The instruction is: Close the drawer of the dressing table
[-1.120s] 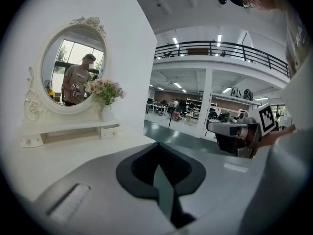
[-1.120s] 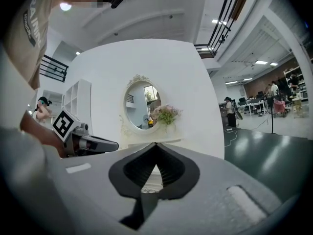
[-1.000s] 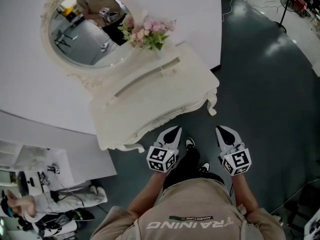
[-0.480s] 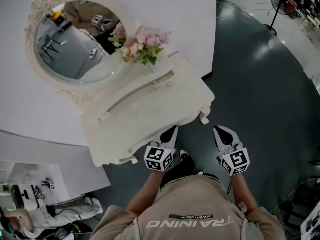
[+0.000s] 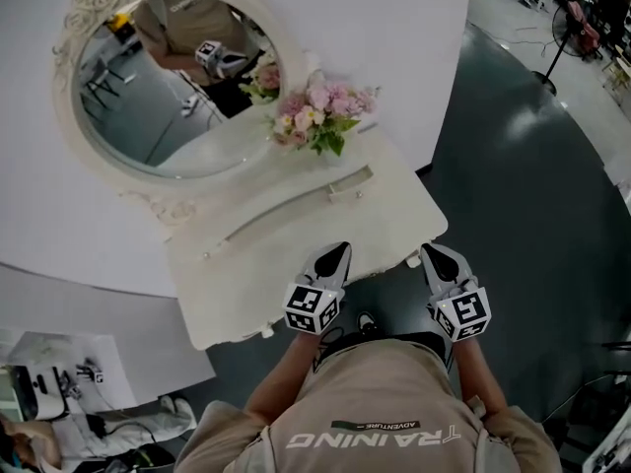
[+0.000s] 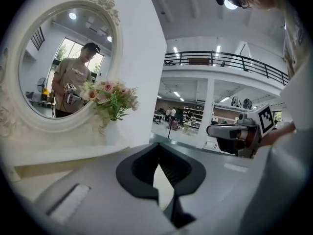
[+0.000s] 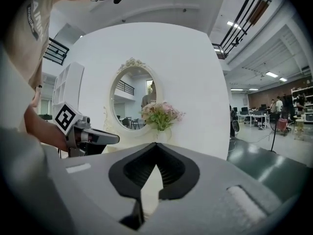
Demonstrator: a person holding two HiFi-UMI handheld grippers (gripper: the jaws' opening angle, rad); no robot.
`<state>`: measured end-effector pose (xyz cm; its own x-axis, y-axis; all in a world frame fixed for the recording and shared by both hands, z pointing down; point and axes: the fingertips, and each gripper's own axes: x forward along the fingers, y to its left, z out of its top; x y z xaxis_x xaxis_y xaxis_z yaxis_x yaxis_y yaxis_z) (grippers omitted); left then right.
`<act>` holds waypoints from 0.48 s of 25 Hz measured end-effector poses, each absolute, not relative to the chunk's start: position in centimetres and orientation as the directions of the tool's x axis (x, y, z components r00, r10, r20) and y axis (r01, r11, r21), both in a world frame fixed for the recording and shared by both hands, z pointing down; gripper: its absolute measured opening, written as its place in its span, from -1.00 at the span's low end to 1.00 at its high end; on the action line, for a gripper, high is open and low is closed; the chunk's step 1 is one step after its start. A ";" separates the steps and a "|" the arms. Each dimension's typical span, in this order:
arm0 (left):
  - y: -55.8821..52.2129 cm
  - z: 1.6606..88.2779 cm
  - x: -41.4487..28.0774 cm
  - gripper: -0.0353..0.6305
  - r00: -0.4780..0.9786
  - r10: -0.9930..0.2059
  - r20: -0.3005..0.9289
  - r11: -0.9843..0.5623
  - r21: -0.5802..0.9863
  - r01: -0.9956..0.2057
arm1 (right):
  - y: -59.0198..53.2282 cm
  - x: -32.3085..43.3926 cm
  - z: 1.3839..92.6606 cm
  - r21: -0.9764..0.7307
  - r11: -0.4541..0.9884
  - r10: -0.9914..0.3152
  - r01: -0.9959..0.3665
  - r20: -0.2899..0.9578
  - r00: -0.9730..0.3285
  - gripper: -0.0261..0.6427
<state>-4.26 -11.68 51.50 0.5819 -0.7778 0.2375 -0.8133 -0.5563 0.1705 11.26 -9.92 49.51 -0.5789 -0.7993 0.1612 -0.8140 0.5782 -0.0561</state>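
Dark floor (image 5: 532,215) lies beneath both grippers. Left gripper (image 5: 338,251) and right gripper (image 5: 432,252) have jaws pressed together, empty, tips at the front edge of the dressing table (image 5: 296,254), probably to act as blunt pushers. Its drawer sits below that edge, unseen from above. Beyond stand a flower bouquet (image 5: 320,111) and an oval mirror (image 5: 168,87).

Curved white wall (image 5: 414,28) at the far side, dark glossy floor (image 5: 532,195) to the right, white shelf unit (image 7: 66,89) left, railed balcony (image 6: 220,60) and strip lights (image 7: 230,23) overhead
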 end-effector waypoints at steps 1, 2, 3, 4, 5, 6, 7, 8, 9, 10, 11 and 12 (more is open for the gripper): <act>-12.3 51.7 -5.0 -0.84 0.575 -0.783 0.237 -0.549 0.172 -0.818 | -10.6 10.7 49.5 -0.059 0.579 -0.799 -0.814 0.163 -0.580 -0.92; -12.9 51.8 -5.8 -0.84 0.568 -0.788 0.237 -0.540 0.177 -0.823 | -11.2 10.1 49.5 -0.060 0.580 -0.797 -0.812 0.166 -0.581 -0.92; -13.2 52.0 -6.4 -0.84 0.561 -0.793 0.238 -0.530 0.185 -0.828 | -11.5 9.6 49.6 -0.056 0.584 -0.793 -0.810 0.172 -0.584 -0.92; -13.4 52.2 -7.0 -0.84 0.554 -0.798 0.237 -0.520 0.195 -0.832 | -11.8 9.1 49.7 -0.049 0.590 -0.788 -0.806 0.181 -0.588 -0.92; -13.5 52.3 -7.4 -0.84 0.549 -0.802 0.235 -0.512 0.205 -0.834 | -12.0 8.7 49.8 -0.041 0.596 -0.783 -0.802 0.192 -0.592 -0.92; -13.7 52.5 -7.7 -0.84 0.546 -0.805 0.234 -0.505 0.214 -0.836 | -12.4 8.4 49.9 -0.035 0.602 -0.777 -0.798 0.202 -0.596 -0.92; -13.8 52.7 -8.0 -0.84 0.542 -0.807 0.234 -0.499 0.221 -0.838 | -12.8 8.1 50.0 -0.034 0.608 -0.772 -0.793 0.211 -0.600 -0.92; -14.0 52.9 -8.2 -0.84 0.538 -0.809 0.235 -0.492 0.228 -0.840 | -13.1 7.9 50.0 -0.033 0.613 -0.767 -0.789 0.217 -0.604 -0.92; -14.1 53.2 -8.5 -0.84 0.533 -0.812 0.237 -0.485 0.234 -0.843 | -13.5 7.7 50.1 -0.032 0.618 -0.762 -0.785 0.222 -0.608 -0.92; -14.3 53.4 -8.8 -0.84 0.527 -0.815 0.239 -0.476 0.240 -0.846 | -13.8 7.5 50.0 -0.029 0.623 -0.758 -0.782 0.226 -0.612 -0.92; -14.4 53.8 -9.0 -0.84 0.520 -0.819 0.243 -0.466 0.248 -0.849 | -14.2 7.3 50.0 -0.026 0.626 -0.755 -0.779 0.229 -0.614 -0.92; -14.6 54.1 -9.2 -0.84 0.513 -0.822 0.247 -0.455 0.257 -0.853 | -14.6 7.1 50.0 -0.025 0.628 -0.753 -0.778 0.232 -0.615 -0.92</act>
<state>-9.22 -14.61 54.10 0.5131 -0.8221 0.2470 -0.8527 -0.4551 0.2566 7.10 -14.64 49.98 -0.6154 -0.7534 0.2317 -0.7780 0.6277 -0.0255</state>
